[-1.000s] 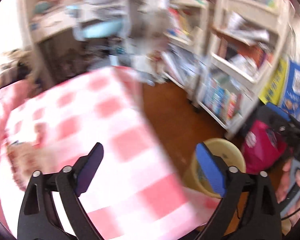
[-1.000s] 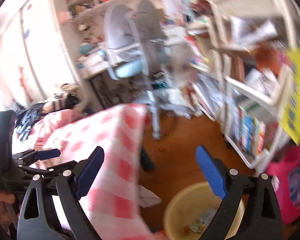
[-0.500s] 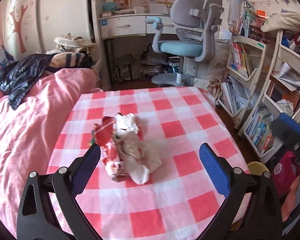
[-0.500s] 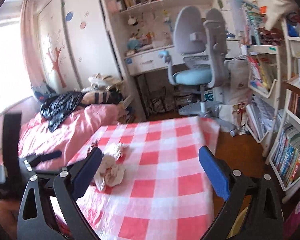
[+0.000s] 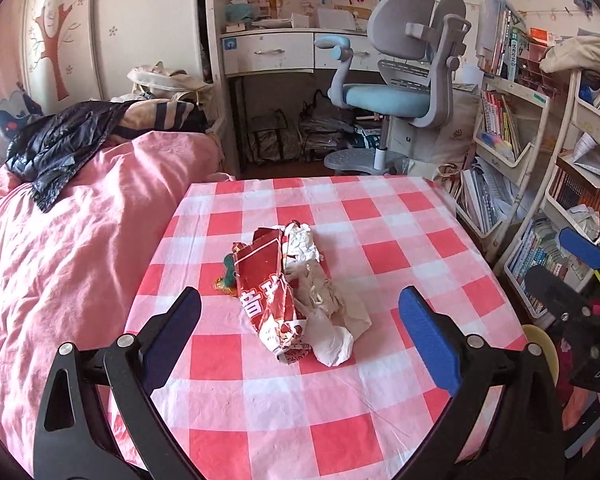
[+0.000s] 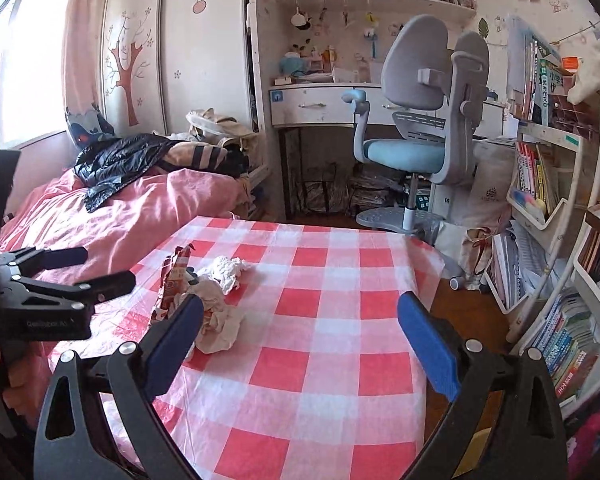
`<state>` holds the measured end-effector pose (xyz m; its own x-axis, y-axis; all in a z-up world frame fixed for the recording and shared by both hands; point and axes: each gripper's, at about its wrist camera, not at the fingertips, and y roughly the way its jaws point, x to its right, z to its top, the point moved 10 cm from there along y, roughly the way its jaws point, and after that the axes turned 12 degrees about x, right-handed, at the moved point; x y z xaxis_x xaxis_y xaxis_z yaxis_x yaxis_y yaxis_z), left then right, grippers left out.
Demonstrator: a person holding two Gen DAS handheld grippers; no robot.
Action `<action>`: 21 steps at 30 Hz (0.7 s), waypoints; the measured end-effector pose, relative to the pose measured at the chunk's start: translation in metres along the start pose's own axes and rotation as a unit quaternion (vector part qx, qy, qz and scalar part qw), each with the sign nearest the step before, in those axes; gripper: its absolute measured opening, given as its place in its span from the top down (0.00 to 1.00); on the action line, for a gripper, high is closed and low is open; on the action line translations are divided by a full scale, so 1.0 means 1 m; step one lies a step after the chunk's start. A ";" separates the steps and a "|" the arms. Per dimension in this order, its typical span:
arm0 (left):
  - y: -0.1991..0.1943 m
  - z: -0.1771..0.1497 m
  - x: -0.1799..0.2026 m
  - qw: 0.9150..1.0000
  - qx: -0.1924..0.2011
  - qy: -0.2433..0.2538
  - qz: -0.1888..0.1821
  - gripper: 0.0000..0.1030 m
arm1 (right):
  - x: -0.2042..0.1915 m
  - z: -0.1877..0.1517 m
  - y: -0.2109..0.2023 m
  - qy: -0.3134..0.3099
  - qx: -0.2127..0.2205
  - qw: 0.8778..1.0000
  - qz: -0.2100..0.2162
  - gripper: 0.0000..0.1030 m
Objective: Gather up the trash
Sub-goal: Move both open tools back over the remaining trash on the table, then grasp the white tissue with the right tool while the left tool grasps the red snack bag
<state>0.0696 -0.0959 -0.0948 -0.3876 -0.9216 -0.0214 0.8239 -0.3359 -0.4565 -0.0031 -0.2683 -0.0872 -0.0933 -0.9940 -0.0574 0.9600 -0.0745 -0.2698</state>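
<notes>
The trash lies in one small heap near the middle of the bench (image 5: 400,240), which is covered with a red and white checked cloth. The biggest piece is a red snack wrapper (image 5: 266,280) with white Chinese characters; it is crumpled and torn open at the far end, and its near end is white with a small printed picture. Against its right side lie crumpled white tissues (image 5: 300,240) at the far end and a creased beige paper (image 5: 332,300) with a white wad at the near end. All these pieces touch each other. On the left side of the wrapper a small green and yellow scrap (image 5: 228,276) comes out from under it; what it is I cannot tell.

The left gripper (image 5: 300,332) hangs above the near part of the bench with its jaws wide open, nothing between them, and the heap lies just beyond them, between the two blue pads. The right gripper (image 6: 300,340) is also wide open and holds nothing; in its view the heap (image 6: 208,296) is at the left, partly behind the left pad, and the left gripper (image 6: 80,268) shows at the left edge, near the heap.

A pink bed (image 5: 60,260) stands just beside the bench on the left. Behind the bench is a grey and blue chair (image 5: 404,80), and at the right are bookshelves (image 5: 512,148). A yellow bin rim (image 5: 540,344) shows low beside the right edge of the bench.
</notes>
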 end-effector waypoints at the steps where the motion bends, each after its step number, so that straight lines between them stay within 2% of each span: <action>1: 0.000 0.001 -0.003 1.000 0.000 -0.003 0.000 0.07 | -0.001 -0.001 0.001 0.000 -0.002 1.000 0.001 0.09; 4: 0.003 0.000 -0.012 1.000 -0.008 -0.014 0.003 0.07 | -0.006 -0.004 0.004 -0.007 -0.010 1.000 0.004 0.09; 8: 0.008 0.000 -0.049 0.998 -0.024 -0.047 0.037 0.07 | -0.013 -0.008 0.007 -0.019 -0.018 1.000 0.009 0.09; 11: 0.010 -0.004 -0.087 0.992 -0.037 -0.101 0.062 0.07 | -0.018 -0.010 0.009 -0.024 -0.024 0.999 0.014 0.09; 14: 0.009 -0.008 -0.115 0.987 -0.042 -0.134 0.080 0.07 | -0.024 -0.013 0.011 -0.031 -0.031 0.999 0.019 0.09; 17: 0.009 -0.011 -0.128 0.985 -0.045 -0.146 0.084 0.07 | -0.030 -0.018 0.014 -0.038 -0.041 0.998 0.027 0.09; 21: 0.010 -0.014 -0.126 0.985 -0.051 -0.146 0.074 0.07 | -0.045 -0.030 0.024 -0.034 -0.070 0.995 0.055 0.09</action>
<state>0.1209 0.0198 -0.1093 -0.1198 -0.9806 0.1554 0.8107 -0.1870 -0.5547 0.0162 -0.2232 -0.1199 0.0330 -0.9990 -0.0296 0.9169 0.0420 -0.3969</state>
